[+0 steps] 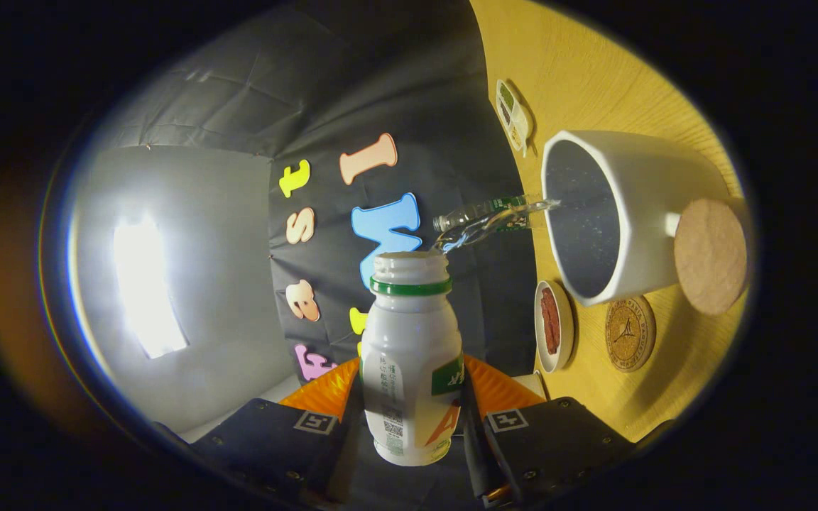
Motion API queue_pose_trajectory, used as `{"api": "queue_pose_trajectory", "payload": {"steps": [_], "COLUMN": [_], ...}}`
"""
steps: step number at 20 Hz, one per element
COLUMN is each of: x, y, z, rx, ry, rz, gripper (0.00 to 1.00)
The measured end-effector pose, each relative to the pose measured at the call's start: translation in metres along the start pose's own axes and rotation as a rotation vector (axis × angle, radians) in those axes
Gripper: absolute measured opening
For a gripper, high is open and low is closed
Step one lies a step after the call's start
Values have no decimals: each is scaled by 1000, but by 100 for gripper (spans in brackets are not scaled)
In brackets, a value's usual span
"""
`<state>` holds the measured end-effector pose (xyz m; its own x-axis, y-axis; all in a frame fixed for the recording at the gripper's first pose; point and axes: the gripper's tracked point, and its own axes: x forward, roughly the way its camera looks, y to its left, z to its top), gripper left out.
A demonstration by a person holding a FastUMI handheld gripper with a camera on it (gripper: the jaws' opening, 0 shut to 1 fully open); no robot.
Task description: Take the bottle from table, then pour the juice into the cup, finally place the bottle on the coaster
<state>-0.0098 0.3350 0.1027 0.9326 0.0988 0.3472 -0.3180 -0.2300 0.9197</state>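
**Gripper view: bottle tipped, pouring into cup**

Tongs [412,419] clenched on the bottle [409,355], one orange finger [320,394] on its left side, the other on its right, both pressing the white body near its base. Opening only as wide as the bottle.

Bottle: white plastic, green ring under the uncapped mouth, green and orange label with small print. The view is rolled, so the tabletop [593,71] stands up along the right. A clear stream [494,220] leaves the mouth and runs right into the cup [622,213].

Cup: white, dark grey inside, angular rim, beyond the tongs, mouth facing the bottle. Small dish [553,325] with something red sits just beside the cup. Round cork coaster [630,333] lies beside that, bare, close to the cup base. Another cork disc [710,255] overlaps the cup's far side. A small divided tray [513,113] lies further off on the tabletop.
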Motion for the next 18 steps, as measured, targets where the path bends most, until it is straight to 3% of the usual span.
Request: {"api": "queue_pose_trajectory", "payload": {"steps": [18], "x": [-2], "y": [7], "z": [-10], "rx": [65], "ry": [6], "rz": [23], "gripper": [62]}}
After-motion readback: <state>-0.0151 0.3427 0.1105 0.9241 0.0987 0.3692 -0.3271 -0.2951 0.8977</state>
